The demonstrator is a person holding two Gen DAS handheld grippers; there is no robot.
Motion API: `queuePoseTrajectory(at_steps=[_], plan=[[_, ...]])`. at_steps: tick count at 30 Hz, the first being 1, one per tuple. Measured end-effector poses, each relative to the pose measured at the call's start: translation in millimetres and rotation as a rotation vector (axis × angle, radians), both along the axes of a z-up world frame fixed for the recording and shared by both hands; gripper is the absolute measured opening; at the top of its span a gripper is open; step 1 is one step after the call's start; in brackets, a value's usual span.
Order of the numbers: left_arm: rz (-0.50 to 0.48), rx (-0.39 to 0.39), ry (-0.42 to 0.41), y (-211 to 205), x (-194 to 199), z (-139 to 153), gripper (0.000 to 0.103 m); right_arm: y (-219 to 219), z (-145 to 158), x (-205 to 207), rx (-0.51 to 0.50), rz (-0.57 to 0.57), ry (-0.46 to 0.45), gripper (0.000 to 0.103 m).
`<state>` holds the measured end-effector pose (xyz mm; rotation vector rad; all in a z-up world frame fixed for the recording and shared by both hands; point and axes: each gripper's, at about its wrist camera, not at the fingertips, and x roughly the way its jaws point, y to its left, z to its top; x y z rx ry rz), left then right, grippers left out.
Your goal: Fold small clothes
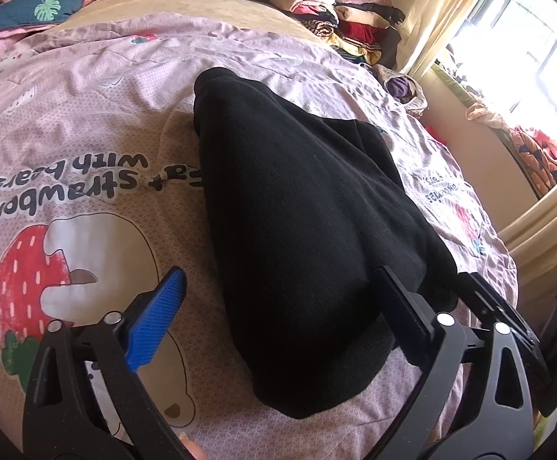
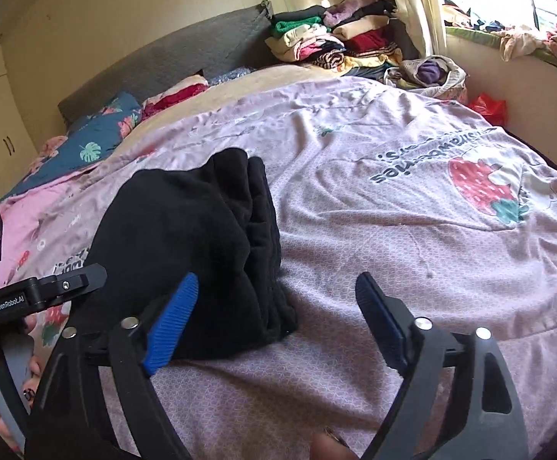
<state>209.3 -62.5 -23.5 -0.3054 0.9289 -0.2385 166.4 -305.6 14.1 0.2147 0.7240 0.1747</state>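
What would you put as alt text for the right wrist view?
A folded black garment lies on a pink strawberry-print bedsheet, just ahead of the open right hand-held gripper. Stacked folded clothes sit by the headboard.

Both grippers are black plastic frames with triangular cut-outs and round silver screws at the pivots. The left gripper (image 1: 278, 299) and right gripper (image 2: 278, 299) carry ribbed blue finger pads (image 2: 171, 326). White "GenRobot.AI" lettering marks one black bracket (image 2: 36, 291).
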Motion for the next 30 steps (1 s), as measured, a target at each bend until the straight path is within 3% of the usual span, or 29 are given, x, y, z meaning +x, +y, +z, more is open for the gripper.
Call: queuePoseTrajectory(at_steps=[3,18,20,30], plan=[[-0.013,-0.001,0.001,-1.6,-4.3,3.1,0.093,-4.3,5.2,-8.4,0.005,-0.016,-0.018,0.094],[-0.034,0.025,-0.086,-6.9,-63.8,34.9,0.094,-1.0,34.9,-69.7,0.014,0.048,-0.091,0.095],[-0.036,0.035,-0.099,-6.9,-74.9,36.1,0.094,1.6,38.9,-79.8,0.004,0.063,-0.102,0.099],[-0.047,0.083,-0.141,-11.1,-125.1,25.2,0.094,14.2,40.8,-128.1,-0.079,0.095,-0.144,0.099]])
